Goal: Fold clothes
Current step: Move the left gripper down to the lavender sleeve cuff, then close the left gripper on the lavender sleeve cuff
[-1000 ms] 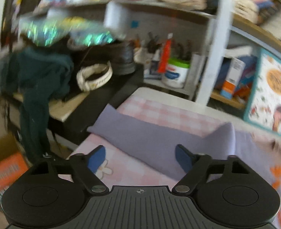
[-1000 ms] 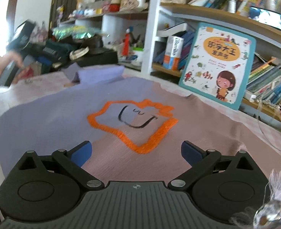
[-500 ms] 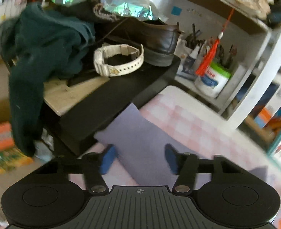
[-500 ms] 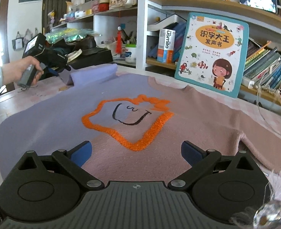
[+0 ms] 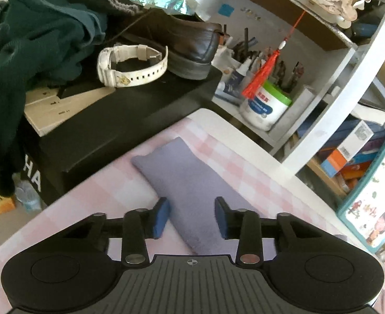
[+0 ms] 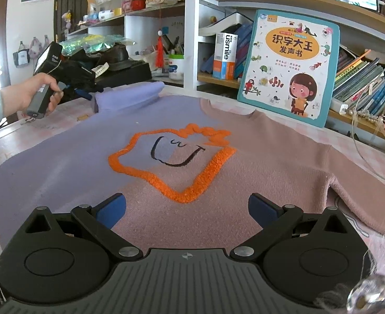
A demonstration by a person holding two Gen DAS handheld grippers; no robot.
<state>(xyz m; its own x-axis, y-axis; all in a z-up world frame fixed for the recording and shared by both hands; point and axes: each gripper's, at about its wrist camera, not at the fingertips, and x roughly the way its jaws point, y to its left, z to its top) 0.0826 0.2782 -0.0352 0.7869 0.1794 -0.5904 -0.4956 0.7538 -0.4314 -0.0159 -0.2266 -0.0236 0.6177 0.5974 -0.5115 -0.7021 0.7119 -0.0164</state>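
A sweater (image 6: 258, 157), lilac on its left half and pink on its right, lies flat on the table with an orange outlined motif (image 6: 171, 157) on its chest. Its lilac sleeve (image 5: 182, 172) stretches toward the far left corner. My left gripper (image 5: 191, 217) straddles that sleeve, and its jaws are closing with the cloth between the blue pads (image 5: 161, 217); a gap still shows on both sides. A hand (image 6: 27, 96) holds this gripper in the right wrist view. My right gripper (image 6: 187, 209) hovers open over the sweater's near edge, with nothing between its fingers.
A pink checked tablecloth (image 5: 108, 209) covers the table. Past its left edge stands a black box (image 5: 119, 120) carrying a brown shoe (image 5: 182, 44), a white watch (image 5: 129, 65) and a dark green garment (image 5: 35, 41). Shelves with a white jar (image 5: 265, 107) and a children's book (image 6: 289, 68) line the back.
My left gripper has moved along the lilac sleeve toward its cuff end and its jaws have narrowed around it. The right gripper has stayed over the sweater, still open.
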